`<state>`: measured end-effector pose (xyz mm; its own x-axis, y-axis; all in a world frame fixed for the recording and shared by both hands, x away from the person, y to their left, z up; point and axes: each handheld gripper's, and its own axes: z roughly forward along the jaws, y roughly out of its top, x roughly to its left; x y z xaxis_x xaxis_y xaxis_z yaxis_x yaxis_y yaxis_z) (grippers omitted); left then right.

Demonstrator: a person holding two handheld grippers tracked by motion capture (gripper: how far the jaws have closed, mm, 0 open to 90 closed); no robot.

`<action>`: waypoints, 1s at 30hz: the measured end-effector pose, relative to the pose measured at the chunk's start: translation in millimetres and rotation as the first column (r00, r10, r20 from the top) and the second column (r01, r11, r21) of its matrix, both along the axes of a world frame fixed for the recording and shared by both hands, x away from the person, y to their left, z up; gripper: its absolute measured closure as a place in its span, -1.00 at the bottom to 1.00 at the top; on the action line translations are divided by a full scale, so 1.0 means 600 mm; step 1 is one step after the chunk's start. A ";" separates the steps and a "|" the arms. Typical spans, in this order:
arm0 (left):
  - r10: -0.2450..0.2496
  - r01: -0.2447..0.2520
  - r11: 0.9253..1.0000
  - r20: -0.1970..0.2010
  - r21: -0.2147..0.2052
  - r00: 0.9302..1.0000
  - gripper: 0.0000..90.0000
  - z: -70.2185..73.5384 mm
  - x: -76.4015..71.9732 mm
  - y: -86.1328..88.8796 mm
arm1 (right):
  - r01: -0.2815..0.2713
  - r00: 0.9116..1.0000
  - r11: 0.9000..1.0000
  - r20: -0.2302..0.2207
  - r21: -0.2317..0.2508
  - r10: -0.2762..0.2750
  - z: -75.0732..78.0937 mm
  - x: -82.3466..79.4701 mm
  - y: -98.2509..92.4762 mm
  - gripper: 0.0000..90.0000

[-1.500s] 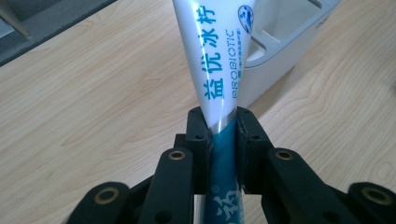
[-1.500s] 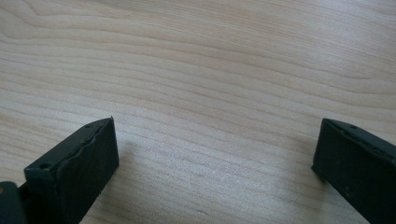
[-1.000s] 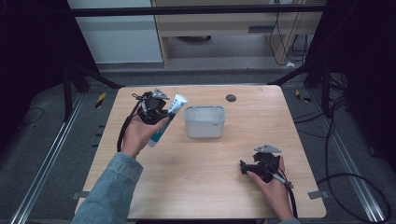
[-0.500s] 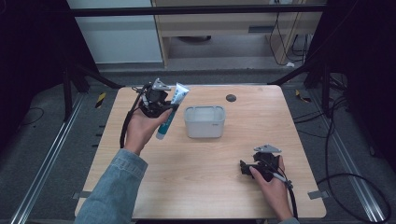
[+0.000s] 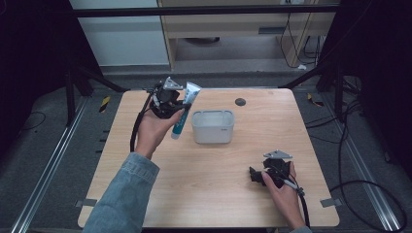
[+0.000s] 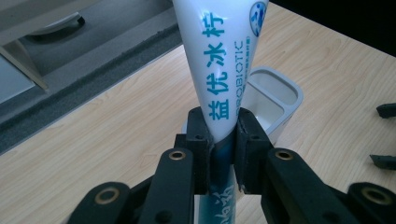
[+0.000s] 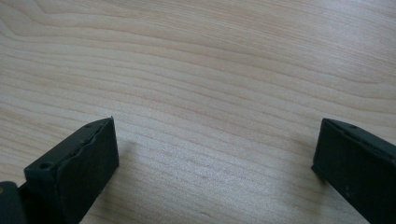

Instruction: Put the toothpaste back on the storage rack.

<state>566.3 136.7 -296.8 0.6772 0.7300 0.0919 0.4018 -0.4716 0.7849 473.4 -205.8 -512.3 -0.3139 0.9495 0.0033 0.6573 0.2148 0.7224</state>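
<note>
As my left gripper (image 5: 176, 103) lifts the white-and-teal toothpaste tube (image 5: 183, 112) — clamped tight — just left of the pale plastic tub (image 5: 213, 127), my right gripper (image 5: 256, 176) lies open, empty — drop-in looks next.

L gripper (image 5: 180, 104) jaws clamped, raised — R gripper (image 5: 257, 175) jaws wide.

This is a lab-style recording room. A pale wooden table (image 5: 209, 194) stands on grey carpeted floor (image 5: 48, 160), flanked by silver metal floor rails (image 5: 43, 179). Black tripod legs (image 5: 73, 87) and loose black cables (image 5: 359, 189) surround the table; behind it sit a white cabinet (image 5: 121, 36) and a beige wooden bench (image 5: 233, 24).
</note>
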 end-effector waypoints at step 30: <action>-0.024 0.028 0.999 0.090 -0.037 0.996 0.73 0.039 -0.024 -0.067 | -0.040 0.999 0.999 0.001 -0.004 0.040 0.000 -0.002 -0.004 -0.99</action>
<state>552.2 96.5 -273.4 0.6863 0.7164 0.1255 0.3171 -0.4500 0.8348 472.1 -208.2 -512.5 -0.3520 0.9360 -0.0008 0.6472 0.2441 0.7222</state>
